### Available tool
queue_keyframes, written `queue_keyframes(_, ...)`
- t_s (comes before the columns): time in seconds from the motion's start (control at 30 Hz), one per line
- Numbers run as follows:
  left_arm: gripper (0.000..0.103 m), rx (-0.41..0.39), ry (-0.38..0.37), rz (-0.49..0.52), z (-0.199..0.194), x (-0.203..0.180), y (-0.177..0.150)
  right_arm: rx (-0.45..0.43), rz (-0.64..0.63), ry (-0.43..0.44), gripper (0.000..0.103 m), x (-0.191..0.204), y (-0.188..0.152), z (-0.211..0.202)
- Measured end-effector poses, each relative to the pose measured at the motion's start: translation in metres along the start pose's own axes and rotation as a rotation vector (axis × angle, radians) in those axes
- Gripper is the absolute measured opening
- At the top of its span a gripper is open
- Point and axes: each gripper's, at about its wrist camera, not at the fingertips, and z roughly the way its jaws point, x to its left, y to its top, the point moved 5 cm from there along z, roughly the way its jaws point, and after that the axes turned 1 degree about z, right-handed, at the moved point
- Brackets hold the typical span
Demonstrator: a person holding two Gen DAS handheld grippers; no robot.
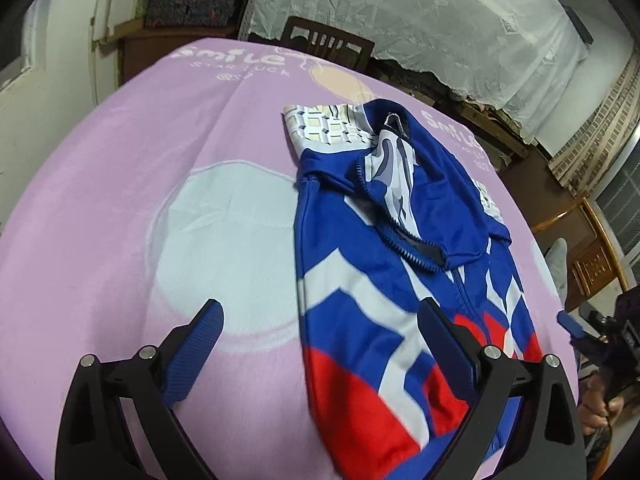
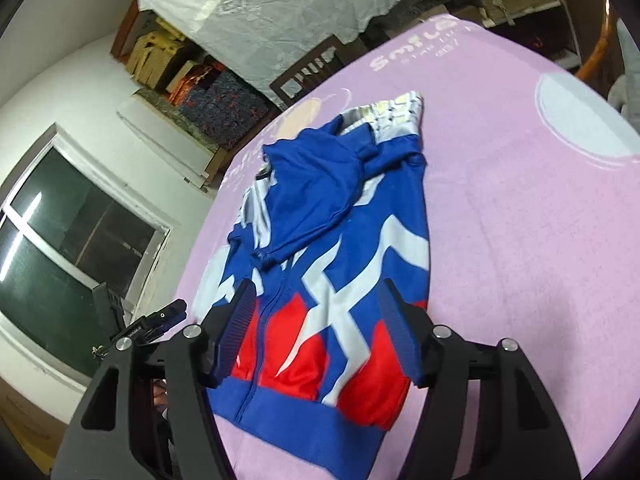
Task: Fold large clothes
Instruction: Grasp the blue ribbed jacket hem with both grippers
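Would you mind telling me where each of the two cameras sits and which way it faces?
Left wrist: rides the left gripper, jaws open, facing across the pink blanket with the hooded jacket to its right; the right gripper shows at the edge.
Right wrist: rides the right gripper, jaws open, over the jacket's hem.
Shared: jacket, blanket, wooden chair.

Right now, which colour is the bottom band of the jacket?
Blue, on the jacket; clearest in the right wrist view.
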Motion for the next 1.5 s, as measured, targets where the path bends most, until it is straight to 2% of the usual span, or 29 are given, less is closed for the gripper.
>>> queue_keyframes(0.1, 0.089, 0.044, -0.007, -0.002, 0.021, 0.000, 0.010, 0.021, 0.043, -0.034, 0.062, -0.018, 0.010, 0.019)
queue_keyframes(0.23, 0.085, 0.097, -0.018, -0.010, 0.054, 0.001, 0.026, 0.062, 0.095, -0.061, 0.052, -0.039, 0.026, 0.046)
queue_keyframes(0.47, 0.085, 0.079, -0.037, 0.030, 0.072, -0.008, 0.043, 0.089, 0.119, -0.077, 0.052, -0.054, 0.050, 0.076)
queue_keyframes(0.57, 0.085, 0.066, -0.059, 0.026, 0.073, -0.009, 0.044, 0.089, 0.131, -0.067, 0.052, -0.056, 0.055, 0.081)
queue_keyframes(0.7, 0.085, 0.069, -0.102, 0.002, 0.073, -0.009, 0.046, 0.029, 0.149, -0.075, 0.052, -0.062, 0.068, 0.074)
queue_keyframes(0.77, 0.085, 0.072, -0.124, -0.011, 0.072, -0.010, 0.045, 0.052, 0.154, -0.081, 0.052, -0.066, 0.067, 0.079)
queue_keyframes(0.9, 0.085, 0.082, -0.136, 0.013, 0.067, -0.020, 0.032, 0.110, 0.134, -0.052, 0.052, -0.058, 0.055, 0.086)
queue_keyframes(1.03, 0.085, 0.102, -0.161, 0.035, 0.053, -0.029, 0.010, 0.169, 0.125, 0.015, 0.052, -0.047, 0.029, 0.082)
queue_keyframes(1.37, 0.084, 0.138, -0.244, 0.087, -0.002, -0.045, -0.071, 0.253, 0.077, 0.082, 0.051, -0.022, -0.058, 0.032)
queue_keyframes(1.5, 0.084, 0.135, -0.279, 0.104, -0.015, -0.055, -0.095, 0.251, 0.019, 0.077, 0.051, -0.011, -0.087, 0.017)
